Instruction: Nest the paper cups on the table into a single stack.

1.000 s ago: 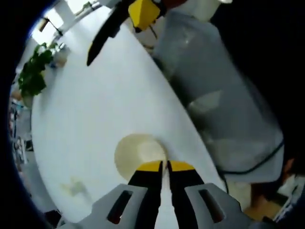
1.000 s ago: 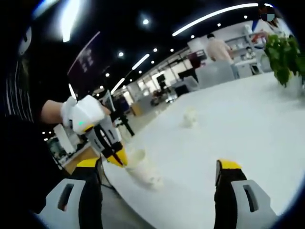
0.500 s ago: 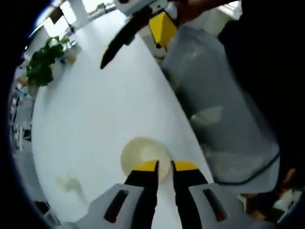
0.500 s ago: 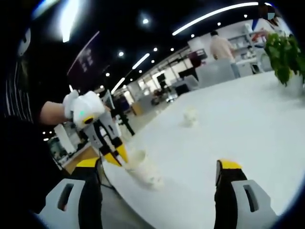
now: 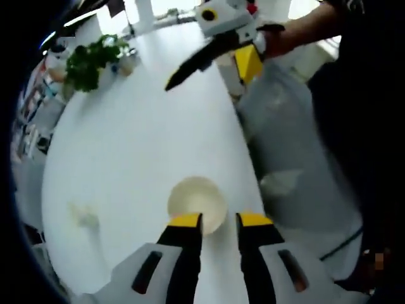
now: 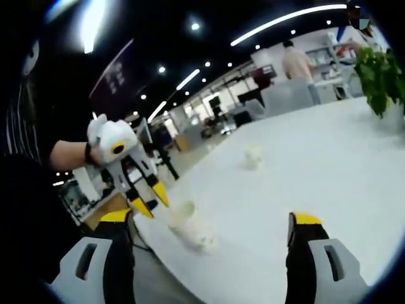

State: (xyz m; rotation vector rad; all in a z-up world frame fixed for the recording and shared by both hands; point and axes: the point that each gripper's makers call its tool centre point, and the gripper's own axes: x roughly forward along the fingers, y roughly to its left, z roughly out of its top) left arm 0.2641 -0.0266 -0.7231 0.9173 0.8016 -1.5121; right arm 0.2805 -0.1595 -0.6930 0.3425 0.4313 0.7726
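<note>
A cream paper cup [image 5: 196, 202] stands open-mouthed near the white table's [image 5: 139, 139] edge. My left gripper [image 5: 219, 221] is open just in front of it, jaws apart on either side of its near rim. In the right gripper view the same cup [image 6: 186, 223] stands at the table's near edge, and the left gripper [image 6: 152, 201] hangs just above and left of it, clear of it. A second paper cup [image 6: 253, 156] stands farther out; it appears faintly [image 5: 82, 215] in the left gripper view. My right gripper [image 6: 212, 221] is wide open and holds nothing; it also hangs over the table's far side [image 5: 209, 73].
A potted plant [image 5: 95, 57] [image 6: 380, 69] stands at the table's far end. A grey covered shape [image 5: 285, 126] lies beside the table's edge. A person [image 6: 294, 63] stands far back in the room.
My left gripper's jaws have spread apart and let go of the cup's rim. It has lifted a little above the cup. The right gripper has hardly moved.
</note>
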